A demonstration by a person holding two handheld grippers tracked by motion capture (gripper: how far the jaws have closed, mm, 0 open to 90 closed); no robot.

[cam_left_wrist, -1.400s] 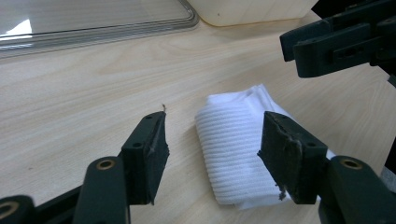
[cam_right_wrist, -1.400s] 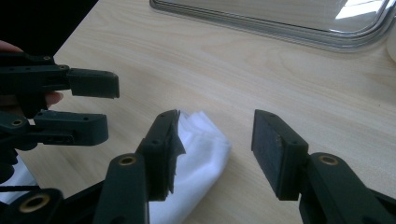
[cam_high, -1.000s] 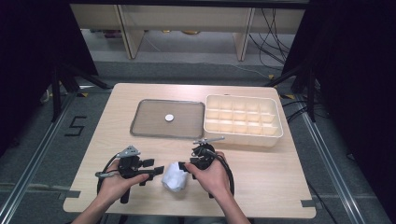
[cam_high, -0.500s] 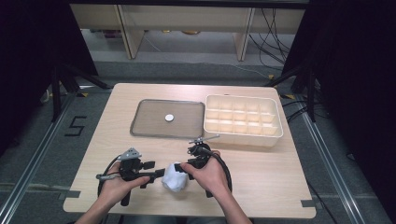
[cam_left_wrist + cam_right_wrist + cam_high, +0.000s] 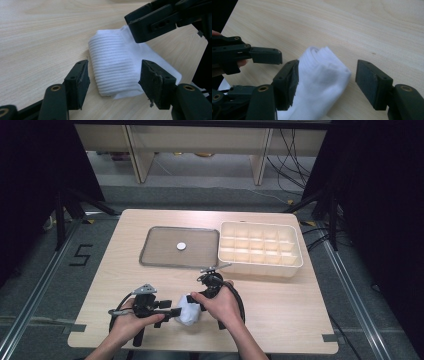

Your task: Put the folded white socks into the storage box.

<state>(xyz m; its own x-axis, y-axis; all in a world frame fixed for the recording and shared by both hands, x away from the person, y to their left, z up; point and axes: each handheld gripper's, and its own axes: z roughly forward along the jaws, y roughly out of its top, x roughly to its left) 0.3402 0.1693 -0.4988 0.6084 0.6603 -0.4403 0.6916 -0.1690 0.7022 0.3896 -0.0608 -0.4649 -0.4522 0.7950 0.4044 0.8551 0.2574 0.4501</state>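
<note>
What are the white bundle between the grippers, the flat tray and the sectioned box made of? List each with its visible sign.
White bundle: soft knitted fabric, probably cotton, matte; fine ribbed rows and rolled folds show.
Flat tray: likely metal, dull grey-brown; thin raised rim with a slight sheen.
Sectioned box: looks like moulded plastic, cream, slightly translucent; thin, even divider walls.

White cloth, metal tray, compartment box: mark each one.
white cloth [image 5: 113, 67], left gripper view, ribbed folded middle.
metal tray [image 5: 160, 251], high view, bare floor left of the small round piece.
compartment box [image 5: 260, 265], high view, near outer wall.
</note>
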